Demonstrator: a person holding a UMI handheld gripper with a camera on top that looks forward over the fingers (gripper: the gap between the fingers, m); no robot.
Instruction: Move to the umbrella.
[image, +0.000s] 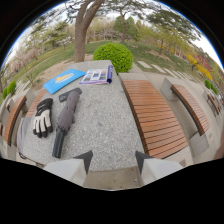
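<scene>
A folded grey umbrella (66, 117) with a black handle lies lengthwise on the grey stone table (102, 127), ahead of my fingers and off to their left. My gripper (113, 161) hovers over the table's near edge, open, with nothing between its two fingertips. The handle end of the umbrella points toward me and stops short of the left finger (84, 159).
A black-and-white glove (43, 117) lies left of the umbrella. Beyond it are a blue booklet (64, 80) and an open magazine (98, 76). Wooden benches (152, 117) flank the table on the right and left. A round bush (115, 55) and a tree trunk (81, 35) stand behind.
</scene>
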